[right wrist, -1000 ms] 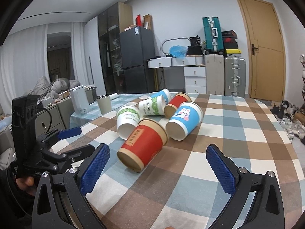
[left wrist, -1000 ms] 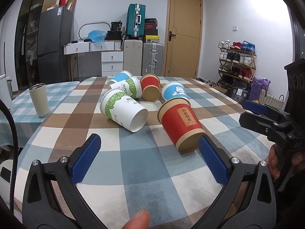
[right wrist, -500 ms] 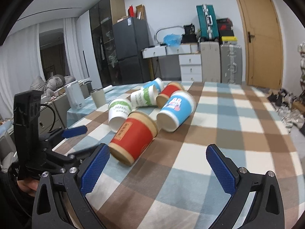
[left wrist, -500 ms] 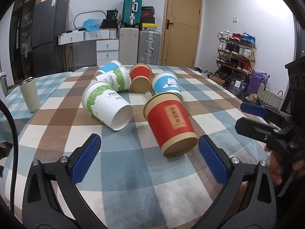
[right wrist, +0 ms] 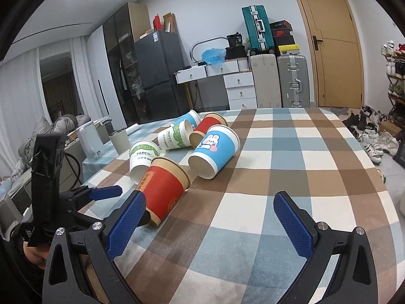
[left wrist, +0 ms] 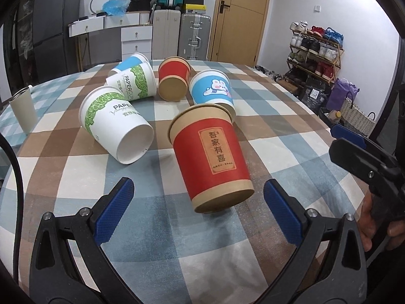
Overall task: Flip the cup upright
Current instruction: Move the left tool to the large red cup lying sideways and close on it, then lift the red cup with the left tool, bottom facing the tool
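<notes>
Left wrist view: the left gripper is held with its blue, dimple-textured pads spread wide apart, and just ahead, between them, the red paper cup is seen lying on its side, a tapered cylinder with kraft-brown rims and its narrow base turned toward the camera. Around it on the checked cloth table, a white-and-green cup and a blue rabbit-printed cup are tipped over too. From the right wrist, the right gripper is likewise shown parted, gripping nothing.
</notes>
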The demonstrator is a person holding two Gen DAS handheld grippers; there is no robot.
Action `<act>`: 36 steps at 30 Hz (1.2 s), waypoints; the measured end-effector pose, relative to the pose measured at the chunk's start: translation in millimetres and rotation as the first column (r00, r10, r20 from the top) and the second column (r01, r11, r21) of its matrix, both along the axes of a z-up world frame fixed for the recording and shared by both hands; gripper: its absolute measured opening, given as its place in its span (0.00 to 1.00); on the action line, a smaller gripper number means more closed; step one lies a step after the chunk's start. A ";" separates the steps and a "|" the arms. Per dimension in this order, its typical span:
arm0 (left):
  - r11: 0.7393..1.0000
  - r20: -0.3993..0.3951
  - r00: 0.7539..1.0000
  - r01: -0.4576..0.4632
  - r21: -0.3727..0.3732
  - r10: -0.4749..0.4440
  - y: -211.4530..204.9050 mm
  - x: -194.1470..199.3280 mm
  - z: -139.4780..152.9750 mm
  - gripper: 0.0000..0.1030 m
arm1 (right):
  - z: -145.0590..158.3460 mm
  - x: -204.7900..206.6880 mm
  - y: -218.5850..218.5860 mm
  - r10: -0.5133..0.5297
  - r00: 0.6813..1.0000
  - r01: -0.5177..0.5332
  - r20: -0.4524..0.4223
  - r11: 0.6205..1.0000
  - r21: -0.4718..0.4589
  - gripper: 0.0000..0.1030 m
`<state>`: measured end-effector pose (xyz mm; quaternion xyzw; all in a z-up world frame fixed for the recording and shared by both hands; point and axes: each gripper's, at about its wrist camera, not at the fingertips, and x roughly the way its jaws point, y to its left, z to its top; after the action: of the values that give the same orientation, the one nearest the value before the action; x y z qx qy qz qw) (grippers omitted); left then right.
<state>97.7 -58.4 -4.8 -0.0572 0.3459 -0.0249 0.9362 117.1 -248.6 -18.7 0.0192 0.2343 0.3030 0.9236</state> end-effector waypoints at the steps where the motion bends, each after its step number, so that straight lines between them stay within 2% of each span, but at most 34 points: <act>1: 1.000 -0.009 1.000 0.001 -0.001 -0.001 -0.8 2.0 -0.4 0.99 | -0.5 0.0 -0.2 0.002 1.000 -0.002 -0.001 1.000 0.001 1.00; 5: 1.000 -0.045 0.999 0.005 -0.010 -0.006 -5.7 14.0 -2.5 0.98 | -0.9 -1.0 1.5 0.007 1.000 -0.007 0.002 1.000 -0.004 1.00; 9: 1.000 -0.042 0.999 0.004 -0.008 -0.004 -9.3 20.2 -0.8 0.95 | -1.3 -0.9 2.2 0.007 1.000 -0.007 0.002 1.000 -0.005 1.00; 11: 1.000 -0.045 0.999 0.011 -0.006 -0.011 -10.7 24.2 -1.1 0.89 | -1.8 -1.0 2.1 0.004 1.000 -0.004 0.001 1.000 -0.002 1.00; 18: 0.999 -0.073 0.997 0.011 -0.039 -0.014 -8.5 32.0 -4.6 0.55 | -2.0 -2.7 1.0 0.005 1.000 -0.005 0.001 1.000 -0.003 1.00; 25: 0.998 -0.043 0.999 -0.001 -0.066 -0.001 -3.8 19.6 -0.1 0.53 | -1.3 -3.1 1.1 0.009 1.000 -0.009 0.006 1.000 0.000 1.00; 36: 0.995 0.019 0.999 -0.034 -0.088 0.036 7.5 -28.3 10.8 0.53 | -0.6 -13.3 12.2 0.062 0.998 -0.062 0.024 0.998 -0.006 1.00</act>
<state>69.3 -50.8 6.0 -0.1042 0.3337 -0.0242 0.9366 103.7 -236.4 -19.2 0.0059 0.2245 0.3310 0.9165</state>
